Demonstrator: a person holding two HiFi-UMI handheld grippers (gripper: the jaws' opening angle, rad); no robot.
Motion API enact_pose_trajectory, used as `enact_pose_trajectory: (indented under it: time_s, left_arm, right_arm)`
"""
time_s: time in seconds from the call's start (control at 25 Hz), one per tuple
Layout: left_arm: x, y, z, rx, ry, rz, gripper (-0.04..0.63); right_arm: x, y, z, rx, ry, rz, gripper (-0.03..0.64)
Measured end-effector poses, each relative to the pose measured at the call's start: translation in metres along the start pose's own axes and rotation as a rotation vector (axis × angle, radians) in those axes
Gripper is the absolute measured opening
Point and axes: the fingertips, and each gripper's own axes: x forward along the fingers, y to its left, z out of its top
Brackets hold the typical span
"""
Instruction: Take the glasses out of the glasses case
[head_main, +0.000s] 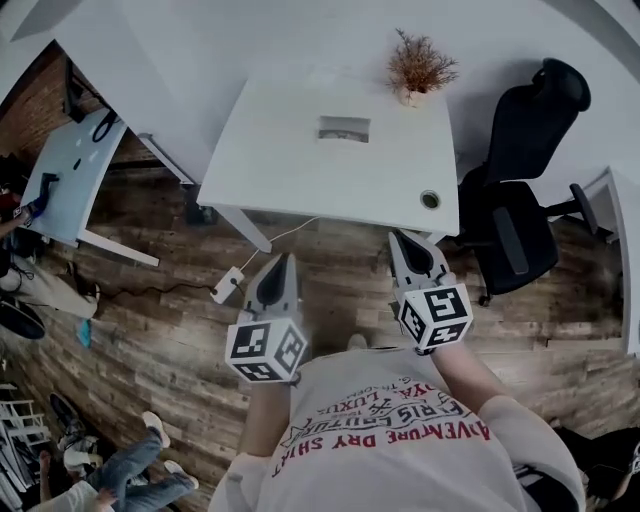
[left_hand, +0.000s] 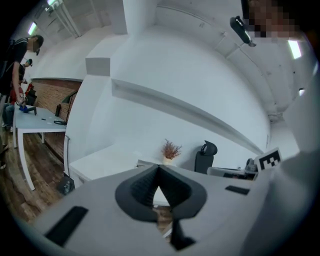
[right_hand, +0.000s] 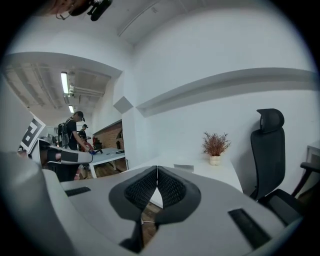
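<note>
At centre of the head view, L gripper (head_main: 283, 262) and R gripper (head_main: 400, 240) both have jaws pressed together, empty, over wood floor; glasses case (head_main: 344, 128) lies well ahead, upper centre, on white table (head_main: 260, 170) near potted plant (head_main: 420, 65); case prob. light, rigid, may slide; pin base, lift lid edge; glasses inside likely fragile.
</note>
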Motion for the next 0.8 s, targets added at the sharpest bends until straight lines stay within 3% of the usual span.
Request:
enact_pose_trajectory:
  time_s: [0.44,0.8]
  left_arm:
    - [0.122,0.02,0.002,-0.002,0.087,-0.064,0.002]
    - [0.245,0.071,0.049,0.025,0.142,-0.175,0.002]
  right_arm:
    - [0.086,-0.061,-0.011,0.047,0.074,-0.059,0.012]
    - [0.19,-0.103,0.005,0.088,0.137,-0.183,0.012]
